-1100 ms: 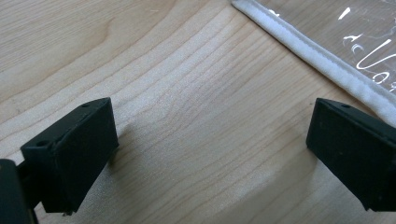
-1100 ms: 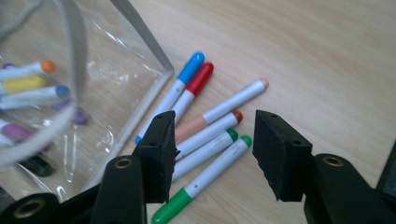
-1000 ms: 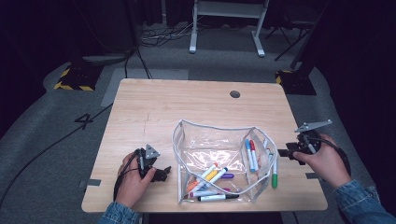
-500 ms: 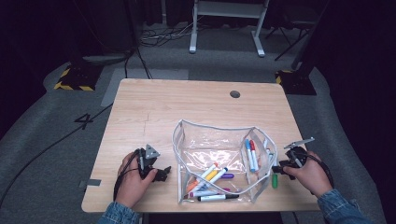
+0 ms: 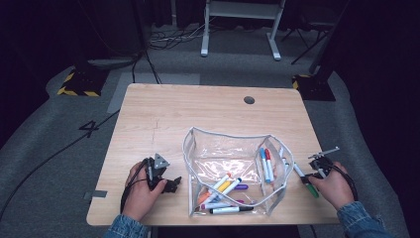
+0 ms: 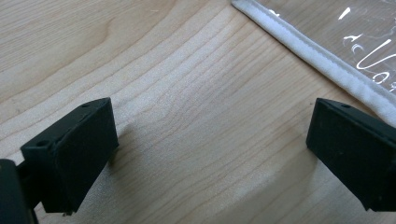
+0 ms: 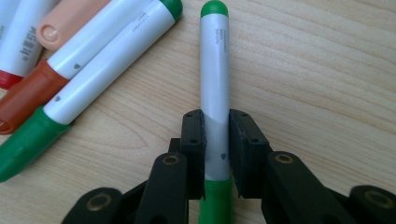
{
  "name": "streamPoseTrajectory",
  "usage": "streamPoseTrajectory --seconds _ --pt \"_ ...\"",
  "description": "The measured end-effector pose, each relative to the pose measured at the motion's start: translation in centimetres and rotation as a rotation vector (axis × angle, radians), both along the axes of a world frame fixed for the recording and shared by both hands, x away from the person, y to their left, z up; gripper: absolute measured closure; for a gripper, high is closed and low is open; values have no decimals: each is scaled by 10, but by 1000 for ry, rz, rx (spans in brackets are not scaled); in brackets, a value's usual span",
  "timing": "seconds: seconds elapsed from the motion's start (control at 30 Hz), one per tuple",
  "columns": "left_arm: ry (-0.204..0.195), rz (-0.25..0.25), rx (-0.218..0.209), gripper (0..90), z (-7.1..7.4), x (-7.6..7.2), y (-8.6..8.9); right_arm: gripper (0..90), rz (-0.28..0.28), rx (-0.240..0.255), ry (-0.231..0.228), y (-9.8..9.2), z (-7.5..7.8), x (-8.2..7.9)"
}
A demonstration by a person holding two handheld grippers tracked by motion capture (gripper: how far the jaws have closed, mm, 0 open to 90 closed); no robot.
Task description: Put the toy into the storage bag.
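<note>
A clear zip pouch [image 5: 233, 136] stands open on the wooden table, with several markers [image 5: 223, 186] lying in it. Just right of the pouch, my right gripper [image 5: 311, 174] is low on the table. Its jaws have just been closing and now clamp a white marker with green ends [image 7: 214, 74] across its barrel. My right gripper [image 7: 215, 149] holds it near the cap end, flat on the wood. My left gripper [image 5: 173, 184] rests left of the pouch, jaws wide apart over bare wood [image 6: 210, 154], with the pouch's white edge [image 6: 317, 58] ahead.
Beside the held marker lie a second green marker [image 7: 102, 60] and a brown one [image 7: 28, 93]. A round cable hole [image 5: 249, 100] sits near the table's far edge. The far half of the tabletop [image 5: 198, 109] is bare wood.
My right hand has come down and in toward the pouch's right side, and its jaws have closed on the green marker. The left hand has stayed put.
</note>
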State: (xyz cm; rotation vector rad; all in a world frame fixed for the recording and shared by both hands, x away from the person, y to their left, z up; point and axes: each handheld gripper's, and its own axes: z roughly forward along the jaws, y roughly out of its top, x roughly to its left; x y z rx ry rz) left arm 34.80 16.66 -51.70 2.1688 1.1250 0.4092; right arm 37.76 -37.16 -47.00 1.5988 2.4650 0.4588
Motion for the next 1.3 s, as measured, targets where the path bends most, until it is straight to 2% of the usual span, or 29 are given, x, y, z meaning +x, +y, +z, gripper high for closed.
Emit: streamPoseTrajectory --seconds 0.2,0.4,0.53,0.6,0.73,0.97,1.13,1.3 --pt "2 1 -3 21 0 0 0 771 22 45 -37 -1 26 -1" --pt "2 2 -2 17 0 0 0 771 77 71 -79 7 61 -2" --pt "13 -4 1 14 1 1 1 771 121 97 -114 15 89 -2" --pt "6 0 1 5 0 1 0 771 143 107 -134 20 104 -1" --pt "6 0 0 4 0 1 0 771 188 119 -159 33 129 1" --pt "7 1 0 3 0 1 0 771 261 125 -194 59 162 4" --pt "6 1 1 3 0 1 0 771 326 126 -215 82 179 2" --pt "1 1 6 3 0 1 0 771 404 120 -222 108 191 -1"
